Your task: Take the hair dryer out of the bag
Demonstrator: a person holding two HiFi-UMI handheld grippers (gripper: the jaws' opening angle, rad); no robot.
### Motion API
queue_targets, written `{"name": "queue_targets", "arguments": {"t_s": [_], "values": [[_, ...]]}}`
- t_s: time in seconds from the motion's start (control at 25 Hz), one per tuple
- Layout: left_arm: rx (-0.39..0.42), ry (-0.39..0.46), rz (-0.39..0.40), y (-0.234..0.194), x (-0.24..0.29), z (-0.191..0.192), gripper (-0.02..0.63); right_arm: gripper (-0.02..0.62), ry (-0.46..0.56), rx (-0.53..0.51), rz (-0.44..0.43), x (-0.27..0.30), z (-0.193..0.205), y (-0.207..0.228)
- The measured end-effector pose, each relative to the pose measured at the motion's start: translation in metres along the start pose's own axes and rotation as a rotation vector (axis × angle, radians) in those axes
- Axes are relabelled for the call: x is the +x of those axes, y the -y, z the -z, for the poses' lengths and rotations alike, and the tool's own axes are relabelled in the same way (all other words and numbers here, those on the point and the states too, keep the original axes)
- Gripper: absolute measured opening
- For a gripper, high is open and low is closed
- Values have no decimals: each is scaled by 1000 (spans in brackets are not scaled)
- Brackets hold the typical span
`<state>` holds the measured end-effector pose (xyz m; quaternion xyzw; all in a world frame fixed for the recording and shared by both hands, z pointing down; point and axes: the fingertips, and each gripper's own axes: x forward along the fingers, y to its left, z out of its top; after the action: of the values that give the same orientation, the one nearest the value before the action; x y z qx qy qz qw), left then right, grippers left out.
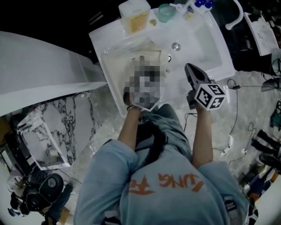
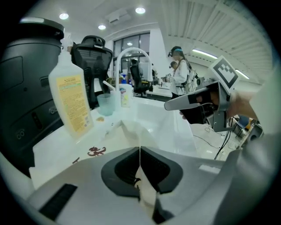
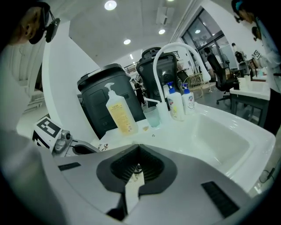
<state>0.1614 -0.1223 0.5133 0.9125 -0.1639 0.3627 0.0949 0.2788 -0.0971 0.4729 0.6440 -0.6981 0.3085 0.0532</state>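
Note:
A crumpled, translucent white bag (image 1: 140, 55) lies on the white counter beside the basin; in the left gripper view the bag (image 2: 125, 132) sits just ahead of the jaws. My left gripper (image 2: 139, 149) is shut, with a thin white edge of the bag pinched in the seam between its jaws. In the head view a mosaic patch covers it. My right gripper (image 1: 189, 68) is shut and hangs over the basin's near rim, right of the bag, with nothing in it; it also shows from the left (image 2: 169, 105) and in its own view (image 3: 138, 148). No hair dryer is in sight.
A yellow soap bottle (image 1: 135, 15) and a pale cup (image 1: 166, 12) stand at the back of the counter, with small bottles and a curved white tap (image 3: 175, 48) by the basin (image 3: 219, 136). Black bins (image 2: 22, 88) stand behind. Cables (image 1: 237, 127) trail on the floor.

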Motion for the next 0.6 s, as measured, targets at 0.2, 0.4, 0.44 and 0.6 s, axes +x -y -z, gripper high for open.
{"name": "queue_targets", "arguments": {"t_s": [0.2, 0.4, 0.44, 0.6], "values": [[-100, 44, -68, -38, -29, 3, 8, -3, -27, -43, -7, 10, 0, -11], [-140, 77, -22, -38, -38, 8, 8, -3, -68, -140, -45, 27, -1, -33], [-150, 82, -22, -39, -38, 11, 8, -3, -77, -166, -48, 29, 0, -35], [-193, 120, -9, -38, -40, 9, 8, 0, -150, -348, -48, 45, -2, -34]]}}
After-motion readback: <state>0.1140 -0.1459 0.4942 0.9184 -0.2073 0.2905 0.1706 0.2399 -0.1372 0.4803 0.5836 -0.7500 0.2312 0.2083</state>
